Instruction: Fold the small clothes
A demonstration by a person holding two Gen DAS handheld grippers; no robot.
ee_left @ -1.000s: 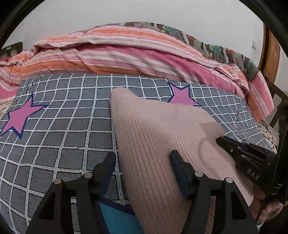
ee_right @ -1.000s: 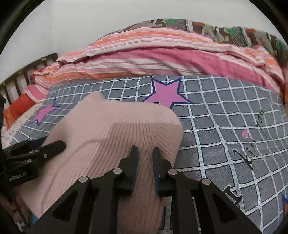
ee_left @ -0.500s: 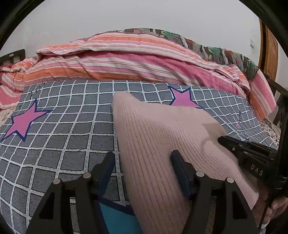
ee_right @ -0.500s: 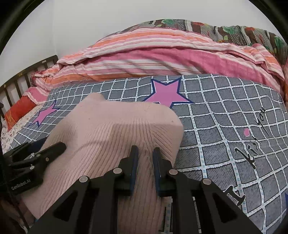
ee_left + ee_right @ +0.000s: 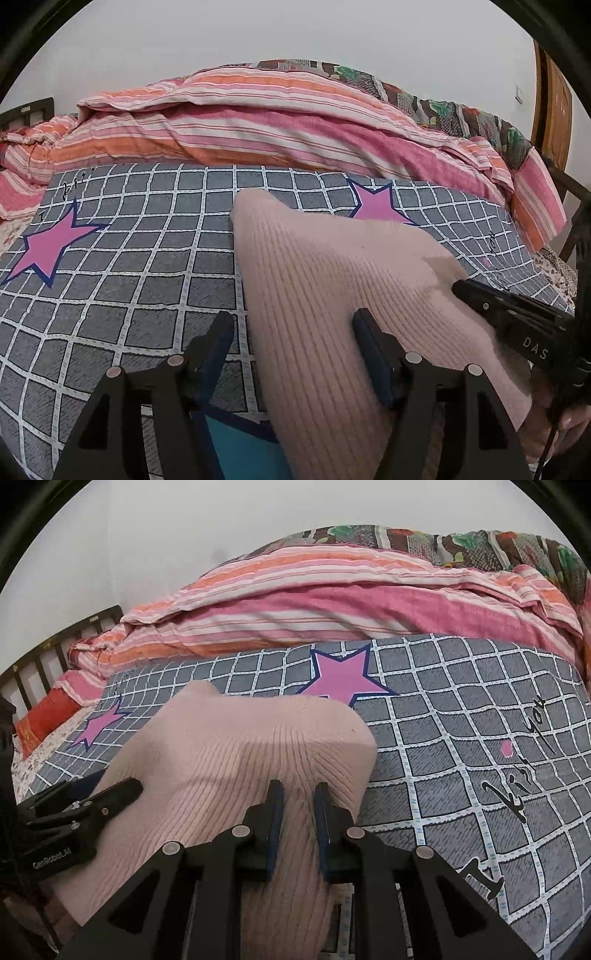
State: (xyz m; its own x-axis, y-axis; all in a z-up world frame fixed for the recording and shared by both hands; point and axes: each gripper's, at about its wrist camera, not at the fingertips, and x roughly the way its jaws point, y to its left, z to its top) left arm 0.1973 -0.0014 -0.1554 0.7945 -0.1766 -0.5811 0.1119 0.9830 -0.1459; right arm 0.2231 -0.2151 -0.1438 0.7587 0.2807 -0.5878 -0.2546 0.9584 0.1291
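- Pink ribbed knit garment (image 5: 236, 760) lies on the grey checked bedsheet (image 5: 122, 258); right gripper (image 5: 297, 794) pinches a ridge of it near its right edge, jaws almost together.
- Left gripper (image 5: 291, 328) stands wide, straddling the left edge, holding nothing; lifting now would drag one side and skew the fold.
- Versus earlier: garment unmoved; left jaws barely wider.

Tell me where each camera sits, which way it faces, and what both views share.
Left wrist: on the left gripper, facing forward and down over the pink knit garment; its fingers stand apart; the right gripper enters at right.
Right wrist: on the right gripper, facing the same way; its fingers pinch the garment's knit; the left gripper enters at left.
Shared: garment, checked sheet, striped quilt.
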